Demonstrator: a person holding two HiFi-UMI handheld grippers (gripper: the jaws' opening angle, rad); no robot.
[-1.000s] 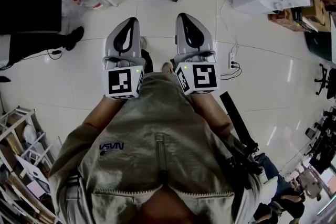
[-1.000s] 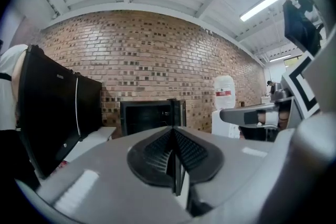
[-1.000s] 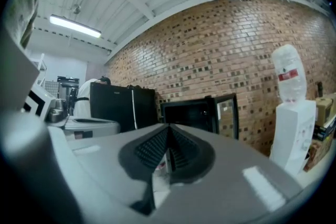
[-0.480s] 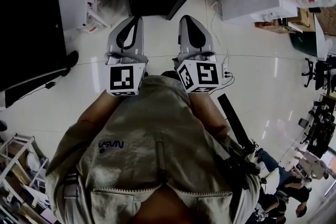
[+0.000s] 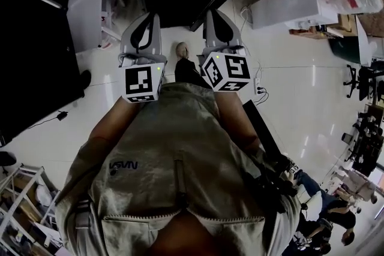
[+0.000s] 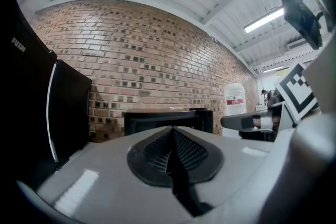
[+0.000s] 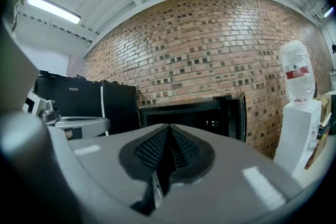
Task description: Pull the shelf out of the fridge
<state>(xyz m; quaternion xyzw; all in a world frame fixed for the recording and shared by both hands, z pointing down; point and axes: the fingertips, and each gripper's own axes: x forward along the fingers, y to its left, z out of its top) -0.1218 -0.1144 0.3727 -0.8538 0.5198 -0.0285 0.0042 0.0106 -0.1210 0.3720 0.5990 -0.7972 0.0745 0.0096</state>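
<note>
1. Dark ribbed pads of the left gripper [image 6: 171, 136] are pressed together, with nothing between them.
2. Right gripper [image 7: 168, 136]: pads likewise meeting, empty.
3. Black fridge [image 7: 191, 113] stands far ahead against the brick wall [image 7: 210, 44], door open at right. Its interior is too dark to make out the shelf.

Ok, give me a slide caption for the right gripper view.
Right gripper, jaws shut and empty, aimed at the low black fridge against a brick wall, water dispenser at right.
</note>
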